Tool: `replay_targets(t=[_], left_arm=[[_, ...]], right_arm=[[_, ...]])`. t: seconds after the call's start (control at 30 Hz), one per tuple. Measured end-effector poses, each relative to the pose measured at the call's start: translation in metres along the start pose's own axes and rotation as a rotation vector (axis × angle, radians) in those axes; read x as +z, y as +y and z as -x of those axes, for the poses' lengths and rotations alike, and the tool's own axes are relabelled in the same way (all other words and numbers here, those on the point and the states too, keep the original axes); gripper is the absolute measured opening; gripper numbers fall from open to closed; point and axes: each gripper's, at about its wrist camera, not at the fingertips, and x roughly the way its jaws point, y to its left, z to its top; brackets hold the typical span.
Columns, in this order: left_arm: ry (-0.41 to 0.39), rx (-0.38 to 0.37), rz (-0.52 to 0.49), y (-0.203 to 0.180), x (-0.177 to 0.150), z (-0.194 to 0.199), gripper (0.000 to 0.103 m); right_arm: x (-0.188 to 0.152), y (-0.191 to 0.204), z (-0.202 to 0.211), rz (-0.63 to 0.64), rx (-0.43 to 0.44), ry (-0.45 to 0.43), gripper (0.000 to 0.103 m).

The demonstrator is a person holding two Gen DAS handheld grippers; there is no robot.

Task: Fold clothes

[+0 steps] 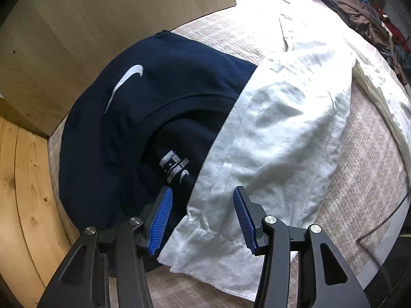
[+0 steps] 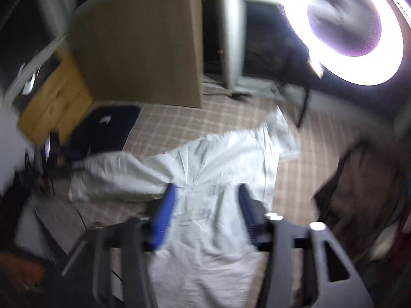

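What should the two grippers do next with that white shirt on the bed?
Probably lower the left gripper and pinch the white cotton shirt: its hem lies between open blue pads, untouched, and overlaps the folded navy top. The right gripper looks open above it too.

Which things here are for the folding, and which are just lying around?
For the folding:
- white shirt
- navy Nike sweatshirt, lying folded
- left gripper
- right gripper
- checked bedcover they lie on

Just lying around:
- heap of brown and red clothes
- ring light
- wooden headboard
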Motion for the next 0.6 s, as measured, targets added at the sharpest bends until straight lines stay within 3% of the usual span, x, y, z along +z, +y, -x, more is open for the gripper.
replay_targets(t=[0.1, 0.33, 0.43, 0.6], left_arm=[[0.021, 0.019, 0.019, 0.002, -0.003, 0.001, 0.047], [0.088, 0.031, 0.039, -0.005, -0.002, -0.011, 0.048], [0.118, 0.024, 0.066, -0.003, 0.004, -0.021, 0.047], [0.141, 0.004, 0.104, 0.006, 0.008, -0.025, 0.048]], right_arm=[[0.031, 0.013, -0.038, 0.255, -0.006, 0.038, 0.060], [0.060, 0.027, -0.201, 0.642, 0.023, 0.227, 0.060], [0.072, 0.018, -0.255, 0.681, 0.084, 0.275, 0.060], [0.079, 0.012, -0.308, 0.709, 0.207, 0.331, 0.060]])
